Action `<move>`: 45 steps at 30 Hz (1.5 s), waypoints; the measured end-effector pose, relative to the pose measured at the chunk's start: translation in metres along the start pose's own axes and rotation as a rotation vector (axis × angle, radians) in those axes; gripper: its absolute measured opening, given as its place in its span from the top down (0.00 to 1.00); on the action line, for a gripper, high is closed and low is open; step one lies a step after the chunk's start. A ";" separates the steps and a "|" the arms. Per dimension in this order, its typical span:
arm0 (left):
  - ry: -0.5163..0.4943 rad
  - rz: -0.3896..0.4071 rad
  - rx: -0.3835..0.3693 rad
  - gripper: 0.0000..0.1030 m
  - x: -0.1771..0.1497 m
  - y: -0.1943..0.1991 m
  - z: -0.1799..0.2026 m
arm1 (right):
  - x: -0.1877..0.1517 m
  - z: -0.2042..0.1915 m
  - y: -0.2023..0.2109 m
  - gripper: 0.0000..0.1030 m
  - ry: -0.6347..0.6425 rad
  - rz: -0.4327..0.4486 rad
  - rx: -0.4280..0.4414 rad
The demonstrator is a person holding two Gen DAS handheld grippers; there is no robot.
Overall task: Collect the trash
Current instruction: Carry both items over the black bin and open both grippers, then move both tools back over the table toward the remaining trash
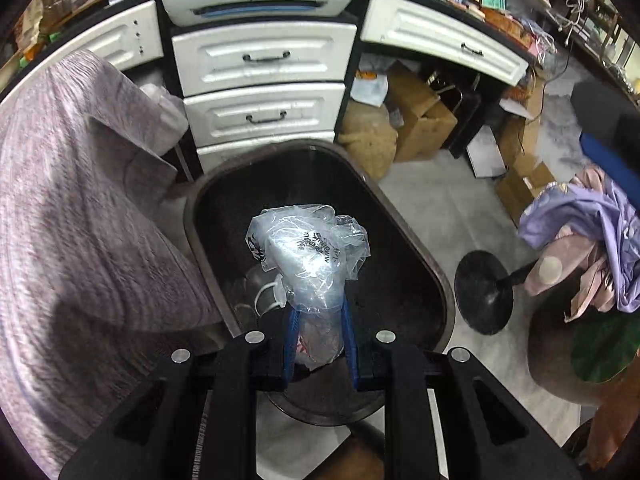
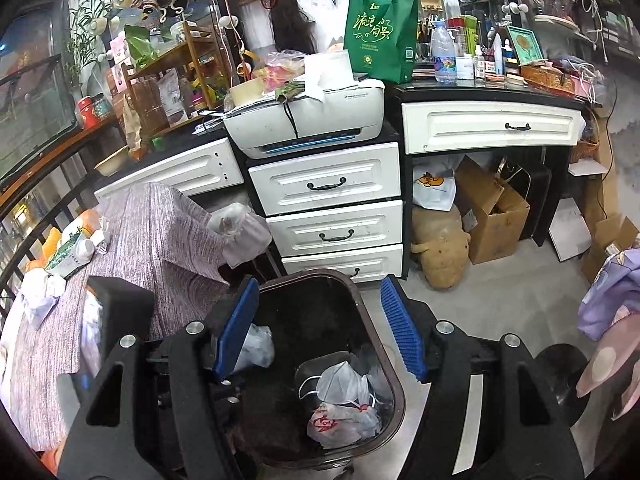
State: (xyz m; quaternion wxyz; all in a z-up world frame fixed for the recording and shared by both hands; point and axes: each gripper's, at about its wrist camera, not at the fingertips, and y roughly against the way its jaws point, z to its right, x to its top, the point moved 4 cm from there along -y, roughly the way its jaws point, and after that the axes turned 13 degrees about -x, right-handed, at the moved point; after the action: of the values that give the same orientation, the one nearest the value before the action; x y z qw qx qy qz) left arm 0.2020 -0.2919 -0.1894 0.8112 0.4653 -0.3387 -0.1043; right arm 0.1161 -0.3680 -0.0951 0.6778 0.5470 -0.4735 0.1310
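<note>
your left gripper [image 1: 318, 316] pinches a plastic bag [image 1: 308, 256] over the bin [image 1: 416, 248] just ahead; spread its fingers only when centred above the opening. your right gripper [image 2: 320, 328] hangs spread, holding nothing.

Crumpled clear bag [image 1: 308, 256] over bin [image 1: 416, 236].

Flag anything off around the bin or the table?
Crumpled tissues and a green packet still litter the table. The left gripper holds a clear plastic bag over the bin, not yet dropped. The right gripper is open and empty. Nothing spilled.
</note>
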 end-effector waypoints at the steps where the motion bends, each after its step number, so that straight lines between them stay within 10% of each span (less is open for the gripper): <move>1: -0.001 -0.015 -0.004 0.80 -0.002 -0.003 0.000 | 0.000 0.000 0.000 0.36 0.002 -0.001 0.001; 10: 0.009 -0.022 -0.016 0.28 -0.009 -0.002 0.001 | 0.000 -0.002 0.004 0.28 0.004 0.012 0.006; 25: 0.014 0.159 -0.033 0.25 -0.004 0.062 0.015 | 0.014 -0.001 0.033 0.23 -0.028 0.130 0.025; 32: 0.022 0.299 0.037 0.25 -0.005 0.115 0.007 | 0.028 0.001 0.058 0.16 -0.067 0.224 0.033; 45: 0.079 0.507 0.228 0.11 -0.033 0.212 -0.052 | 0.031 -0.071 0.056 0.15 0.059 0.143 0.181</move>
State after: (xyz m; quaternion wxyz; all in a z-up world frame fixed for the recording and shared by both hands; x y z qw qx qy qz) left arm 0.1806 -0.1249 -0.0471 0.7665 0.4577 -0.4217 0.1589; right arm 0.1291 -0.2962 -0.0333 0.6283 0.5665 -0.4776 0.2373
